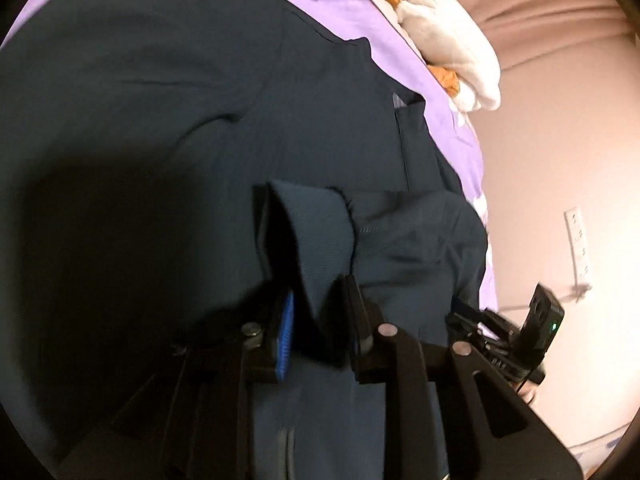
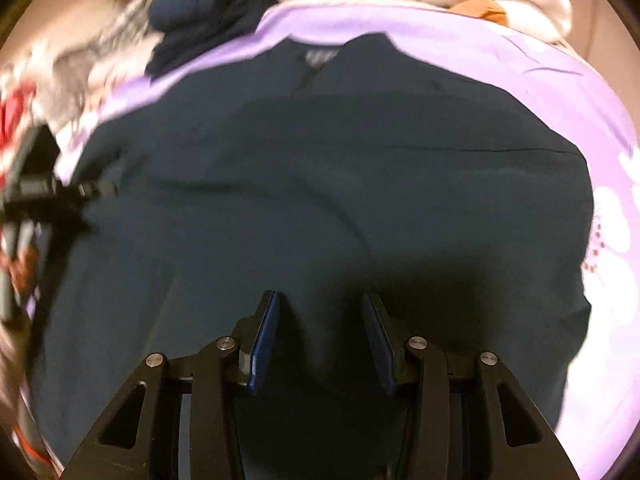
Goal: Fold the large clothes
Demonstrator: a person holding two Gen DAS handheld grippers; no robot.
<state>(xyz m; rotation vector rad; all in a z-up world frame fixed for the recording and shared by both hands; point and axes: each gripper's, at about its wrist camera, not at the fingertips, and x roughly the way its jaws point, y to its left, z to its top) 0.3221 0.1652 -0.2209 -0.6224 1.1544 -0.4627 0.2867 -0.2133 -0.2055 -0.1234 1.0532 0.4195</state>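
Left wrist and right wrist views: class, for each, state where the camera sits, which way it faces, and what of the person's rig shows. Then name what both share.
Left wrist: sits behind the left claw, facing along its fingers across the dark teal garment; the claw, shut on a ribbed garment edge, shows, and the right claw beyond.
Right wrist: sits behind the right claw, facing down onto the garment; its open, empty claw shows.
Shared: the garment, the lilac floral bedsheet, and the cream fabric pile.

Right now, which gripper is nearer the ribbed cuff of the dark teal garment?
Left. The left gripper pinches the ribbed cuff; the right gripper hovers open above the dark teal garment.
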